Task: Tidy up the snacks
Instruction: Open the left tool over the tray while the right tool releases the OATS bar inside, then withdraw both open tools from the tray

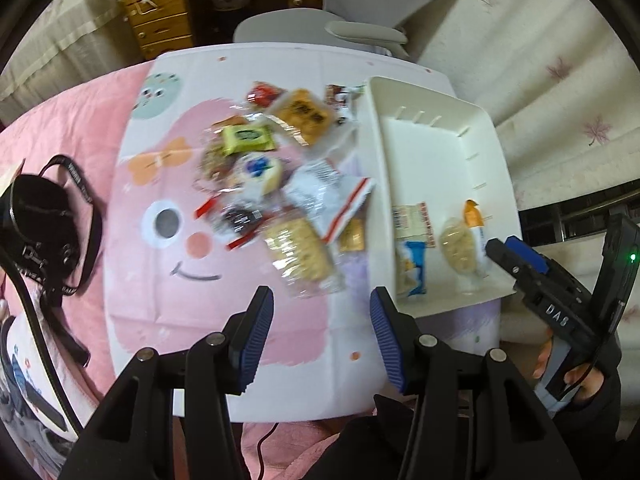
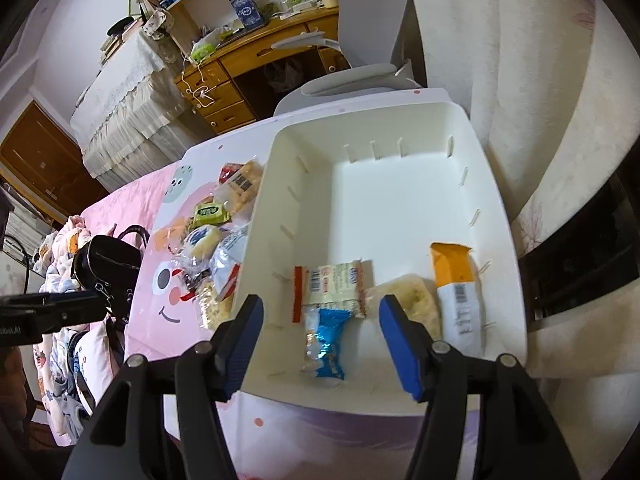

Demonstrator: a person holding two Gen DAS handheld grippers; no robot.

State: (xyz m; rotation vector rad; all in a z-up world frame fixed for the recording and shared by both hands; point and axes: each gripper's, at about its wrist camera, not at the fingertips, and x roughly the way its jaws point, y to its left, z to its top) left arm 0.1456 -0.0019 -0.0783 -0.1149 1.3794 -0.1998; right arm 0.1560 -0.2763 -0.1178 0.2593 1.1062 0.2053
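While four packets are already lying in the white bin (image 2: 400, 200) just ahead of the right gripper (image 2: 320, 344), whose jaws are standing apart and empty, the left gripper (image 1: 322, 336), likewise open-jawed, is hovering before the blurred snack pile (image 1: 276, 172), probably picking the next.

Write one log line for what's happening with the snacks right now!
left gripper: open, empty | right gripper: open, empty | white bin: four snacks | snack pile: on mat

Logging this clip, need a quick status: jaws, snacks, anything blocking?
Left gripper and right gripper open, empty. Four snacks in white bin; snack pile waits on table. Nothing blocking.
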